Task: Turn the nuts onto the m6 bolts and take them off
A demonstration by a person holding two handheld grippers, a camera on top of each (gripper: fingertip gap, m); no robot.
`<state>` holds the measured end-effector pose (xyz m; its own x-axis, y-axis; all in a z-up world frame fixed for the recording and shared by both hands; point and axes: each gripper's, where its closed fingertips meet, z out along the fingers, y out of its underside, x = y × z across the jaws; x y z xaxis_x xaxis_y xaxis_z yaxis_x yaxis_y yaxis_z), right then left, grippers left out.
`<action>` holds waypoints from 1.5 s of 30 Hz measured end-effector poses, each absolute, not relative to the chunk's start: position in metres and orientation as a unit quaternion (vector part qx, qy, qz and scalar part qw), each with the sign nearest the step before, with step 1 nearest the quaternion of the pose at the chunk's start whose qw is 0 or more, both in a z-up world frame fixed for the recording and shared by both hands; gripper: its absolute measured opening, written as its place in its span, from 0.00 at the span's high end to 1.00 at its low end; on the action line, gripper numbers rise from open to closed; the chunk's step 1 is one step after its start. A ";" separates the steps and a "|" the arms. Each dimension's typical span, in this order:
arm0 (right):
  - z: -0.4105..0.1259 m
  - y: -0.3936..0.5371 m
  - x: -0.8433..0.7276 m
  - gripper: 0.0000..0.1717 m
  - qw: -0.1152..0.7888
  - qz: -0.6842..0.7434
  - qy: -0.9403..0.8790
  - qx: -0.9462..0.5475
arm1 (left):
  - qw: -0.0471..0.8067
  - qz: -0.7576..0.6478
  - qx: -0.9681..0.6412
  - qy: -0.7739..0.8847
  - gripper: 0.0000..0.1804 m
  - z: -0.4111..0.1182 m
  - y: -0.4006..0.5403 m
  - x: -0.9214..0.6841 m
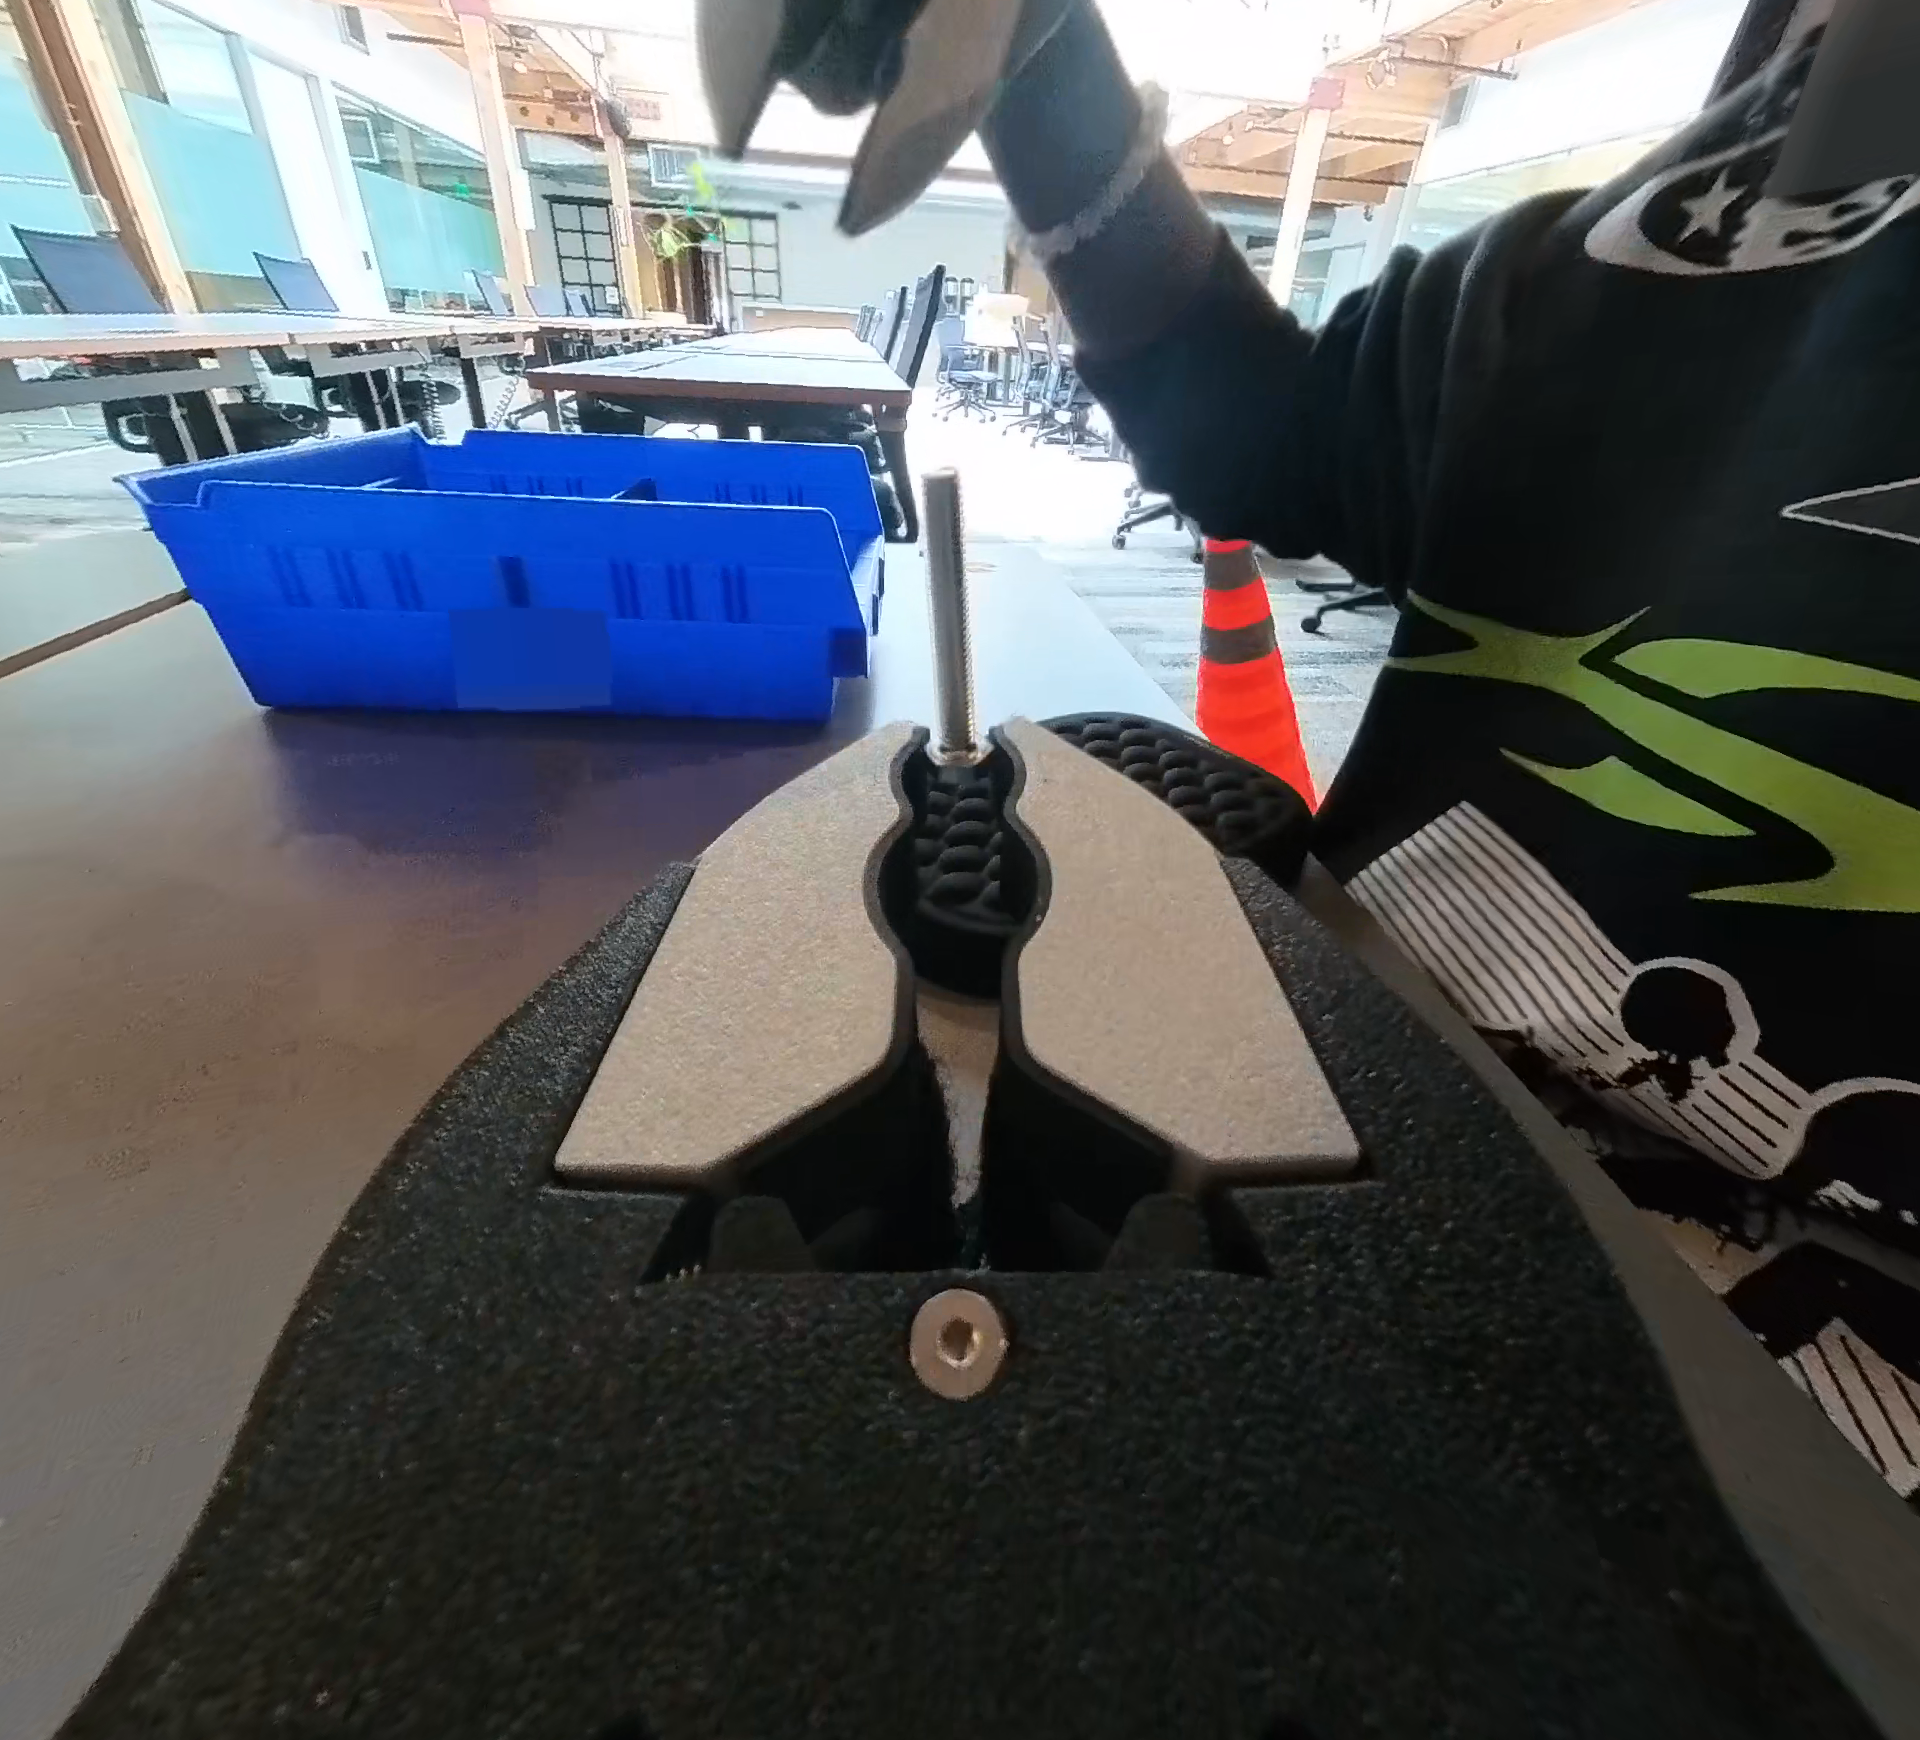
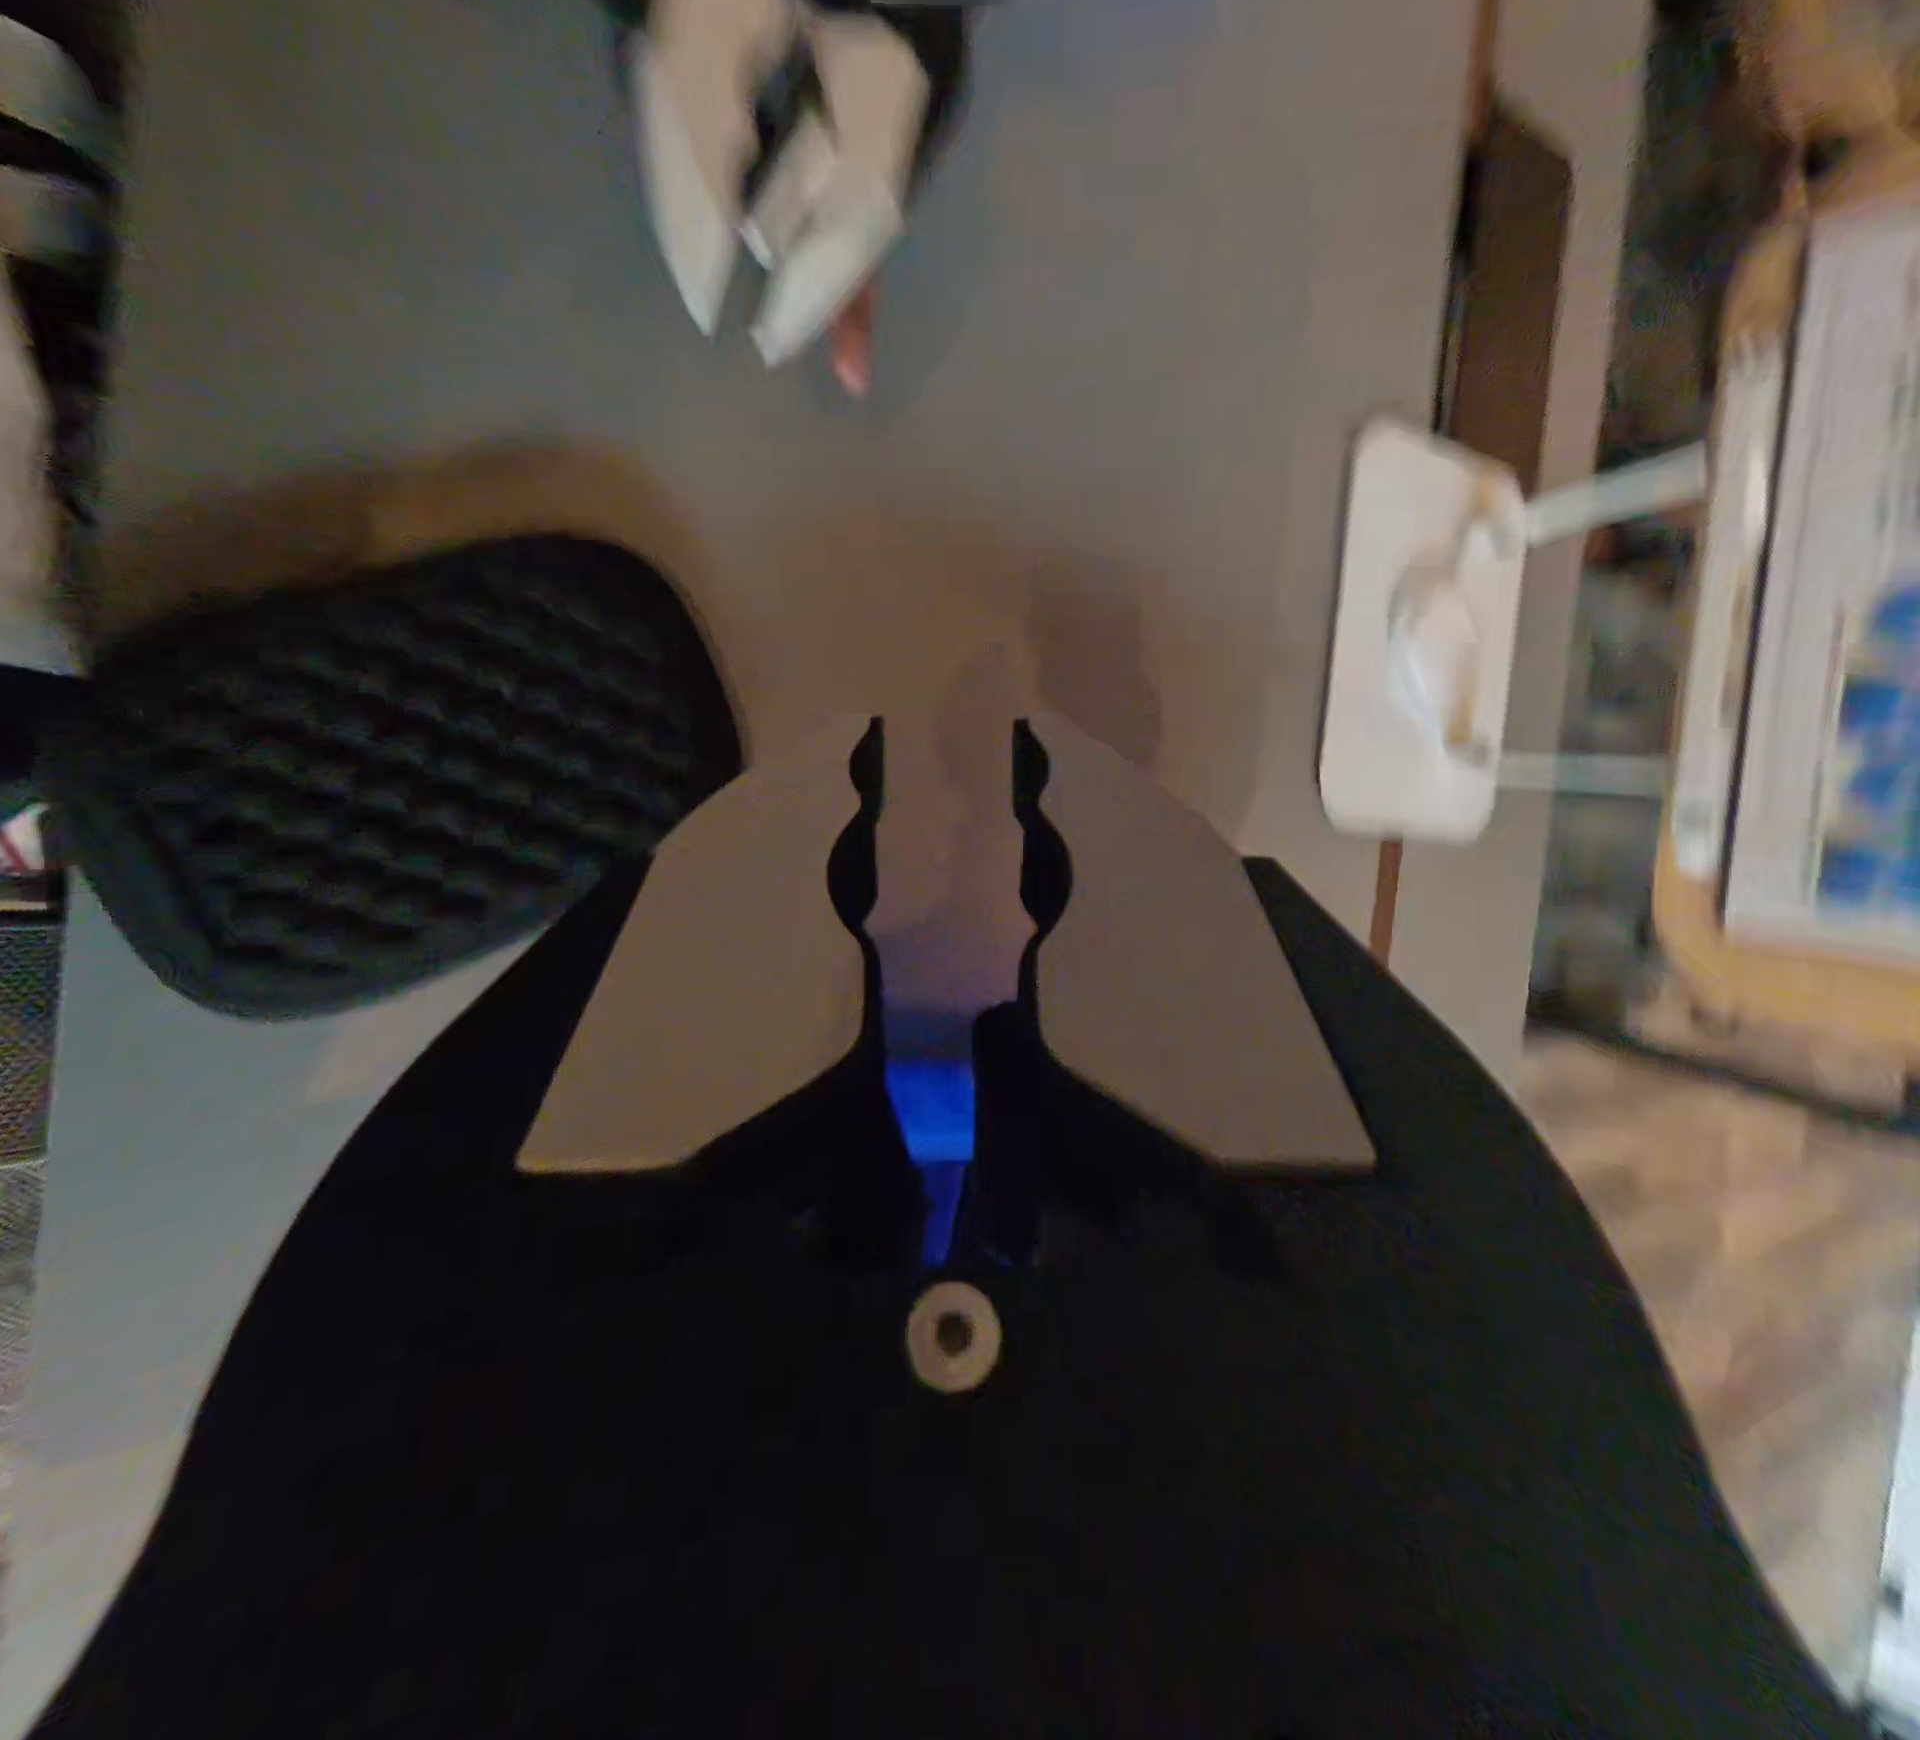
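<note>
Dark table (image 1: 208, 859) with 1 blue bin (image 1: 520, 589) on top

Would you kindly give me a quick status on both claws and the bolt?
Left claw clamped on the bolt, shaft upright, no nut visible on it. Right claw open, empty, above the bolt. Blue bin off left, path clear.

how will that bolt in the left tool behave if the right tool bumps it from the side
The bolt looks like rigid metal, so it probably won't bend. The left tool grips only its base, so the long shank may pivot. If dropped, its round shape would likely roll on the table.
</note>
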<state>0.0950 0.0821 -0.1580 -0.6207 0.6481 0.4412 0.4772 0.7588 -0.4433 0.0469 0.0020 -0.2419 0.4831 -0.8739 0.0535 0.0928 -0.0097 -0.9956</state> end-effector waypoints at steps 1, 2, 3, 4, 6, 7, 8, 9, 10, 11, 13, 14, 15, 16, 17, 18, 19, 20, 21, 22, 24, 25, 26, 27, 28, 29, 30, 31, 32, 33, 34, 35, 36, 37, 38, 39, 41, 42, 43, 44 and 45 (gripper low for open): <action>-0.156 0.061 0.082 0.87 0.289 0.156 -0.902 -0.281 | 0.621 -0.387 -0.596 0.330 0.95 -0.242 0.002 0.047; -0.156 0.044 0.070 0.87 0.275 0.163 -0.913 -0.254 | 0.620 -0.386 -0.597 0.331 0.95 -0.243 0.002 0.048; -0.157 0.030 0.058 0.87 0.258 0.169 -0.923 -0.231 | 0.620 -0.384 -0.598 0.333 0.95 -0.243 0.002 0.049; -0.161 0.018 0.048 0.87 0.238 0.173 -0.932 -0.212 | 0.620 -0.381 -0.599 0.335 0.95 -0.244 0.002 0.049; -0.171 0.003 0.030 0.87 0.200 0.169 -0.948 -0.183 | 0.620 -0.377 -0.599 0.339 0.95 -0.244 0.001 0.050; -0.177 -0.002 0.025 0.87 0.179 0.163 -0.955 -0.171 | 0.621 -0.375 -0.599 0.340 0.95 -0.245 0.001 0.050; -0.183 -0.006 0.022 0.87 0.154 0.157 -0.962 -0.161 | 0.621 -0.374 -0.599 0.342 0.95 -0.245 0.001 0.051; -0.188 -0.010 0.022 0.87 0.126 0.153 -0.969 -0.150 | 0.620 -0.373 -0.599 0.343 0.95 -0.245 0.001 0.051; -0.192 -0.012 0.021 0.88 0.108 0.151 -0.972 -0.142 | 0.619 -0.373 -0.599 0.344 0.95 -0.245 0.001 0.051; -0.196 -0.013 0.019 0.89 0.094 0.147 -0.975 -0.139 | 0.619 -0.373 -0.600 0.344 0.95 -0.246 0.001 0.052; -0.204 -0.011 0.016 0.92 0.076 0.129 -0.979 -0.140 | 0.618 -0.373 -0.600 0.345 0.95 -0.246 0.001 0.052; -0.208 -0.011 0.017 0.92 0.060 0.126 -0.981 -0.137 | 0.618 -0.373 -0.600 0.345 0.95 -0.246 0.001 0.052; -0.210 -0.012 0.019 0.93 0.047 0.128 -0.982 -0.133 | 0.618 -0.372 -0.600 0.346 0.95 -0.246 0.001 0.052; -0.212 -0.013 0.019 0.94 0.041 0.131 -0.982 -0.132 | 0.618 -0.372 -0.600 0.346 0.95 -0.246 0.001 0.052; -0.213 -0.012 0.020 0.96 0.038 0.127 -0.982 -0.134 | 0.618 -0.372 -0.600 0.347 0.95 -0.246 0.000 0.052; -0.213 -0.012 0.021 0.97 0.035 0.126 -0.982 -0.134 | 0.617 -0.372 -0.600 0.347 0.95 -0.246 0.001 0.052; -0.212 -0.012 0.021 0.97 0.037 0.129 -0.982 -0.132 | 0.619 -0.373 -0.600 0.345 0.95 -0.246 0.001 0.052; -0.211 -0.011 0.021 0.97 0.041 0.133 -0.982 -0.131 | 0.622 -0.375 -0.597 0.341 0.95 -0.244 0.001 0.050; -0.210 -0.010 0.022 0.97 0.045 0.136 -0.981 -0.134 | 0.627 -0.377 -0.593 0.336 0.94 -0.242 0.001 0.049; -0.207 -0.009 0.023 0.97 0.046 0.141 -0.979 -0.138 | 0.634 -0.378 -0.589 0.328 0.90 -0.240 0.002 0.047; -0.198 -0.002 0.025 0.97 0.063 0.144 -0.976 -0.150 | 0.641 -0.382 -0.585 0.317 0.80 -0.238 0.004 0.044; -0.192 0.005 0.027 0.97 0.074 0.141 -0.975 -0.157 | 0.643 -0.382 -0.585 0.313 0.77 -0.237 0.004 0.043; -0.186 0.015 0.029 0.97 0.084 0.135 -0.973 -0.169 | 0.645 -0.380 -0.587 0.310 0.74 -0.237 0.005 0.042; -0.179 0.028 0.032 0.97 0.094 0.126 -0.970 -0.186 | 0.646 -0.377 -0.589 0.307 0.71 -0.237 0.006 0.042; -0.172 0.044 0.037 0.97 0.101 0.114 -0.966 -0.208 | 0.646 -0.373 -0.592 0.304 0.67 -0.238 0.007 0.042; -0.165 0.062 0.042 0.97 0.107 0.100 -0.961 -0.234 | 0.649 -0.366 -0.597 0.299 0.62 -0.238 0.010 0.041; -0.158 0.083 0.048 0.97 0.115 0.082 -0.954 -0.265 | 0.652 -0.359 -0.600 0.294 0.58 -0.238 0.012 0.040; -0.152 0.107 0.056 0.97 0.120 0.062 -0.945 -0.299 | 0.656 -0.352 -0.601 0.292 0.56 -0.238 0.013 0.040; -0.147 0.131 0.065 0.97 0.124 0.043 -0.933 -0.335 | 0.657 -0.348 -0.601 0.294 0.55 -0.239 0.013 0.040; -0.143 0.154 0.075 0.97 0.127 0.026 -0.920 -0.370 | 0.657 -0.346 -0.600 0.298 0.53 -0.239 0.012 0.041; -0.141 0.177 0.085 0.97 0.127 0.012 -0.905 -0.405 | 0.656 -0.343 -0.600 0.302 0.52 -0.239 0.012 0.042; -0.141 0.199 0.096 0.97 0.124 0.000 -0.890 -0.439 | 0.656 -0.340 -0.601 0.306 0.51 -0.240 0.011 0.043; -0.143 0.221 0.106 0.97 0.121 -0.014 -0.874 -0.471 | 0.656 -0.338 -0.601 0.309 0.51 -0.240 0.011 0.044; -0.147 0.240 0.117 0.97 0.114 -0.024 -0.859 -0.499 | 0.656 -0.335 -0.601 0.311 0.51 -0.241 0.011 0.044; -0.155 0.256 0.126 0.97 0.101 -0.031 -0.845 -0.524 | 0.656 -0.332 -0.602 0.311 0.51 -0.241 0.011 0.044; -0.163 0.270 0.135 0.97 0.090 -0.036 -0.832 -0.546 | 0.656 -0.331 -0.603 0.311 0.50 -0.241 0.011 0.044; -0.183 0.291 0.146 0.97 0.067 -0.036 -0.810 -0.581 | 0.656 -0.330 -0.603 0.312 0.50 -0.241 0.011 0.045; -0.195 0.299 0.149 0.97 0.056 -0.031 -0.801 -0.596 | 0.655 -0.331 -0.602 0.315 0.51 -0.242 0.010 0.045; -0.206 0.305 0.150 0.97 0.042 -0.022 -0.792 -0.609 | 0.655 -0.331 -0.601 0.317 0.51 -0.242 0.010 0.046; -0.217 0.309 0.152 0.97 0.028 -0.016 -0.783 -0.621 | 0.654 -0.331 -0.602 0.317 0.51 -0.242 0.010 0.046; -0.228 0.313 0.152 0.97 0.014 -0.012 -0.776 -0.631 | 0.654 -0.330 -0.603 0.317 0.51 -0.242 0.010 0.046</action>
<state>0.1524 0.3135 -0.2281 -0.2042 0.9782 0.0366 0.9789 0.2043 0.0016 0.0459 0.0104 -0.2421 0.5811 -0.8137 -0.0159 0.0504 0.0554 -0.9972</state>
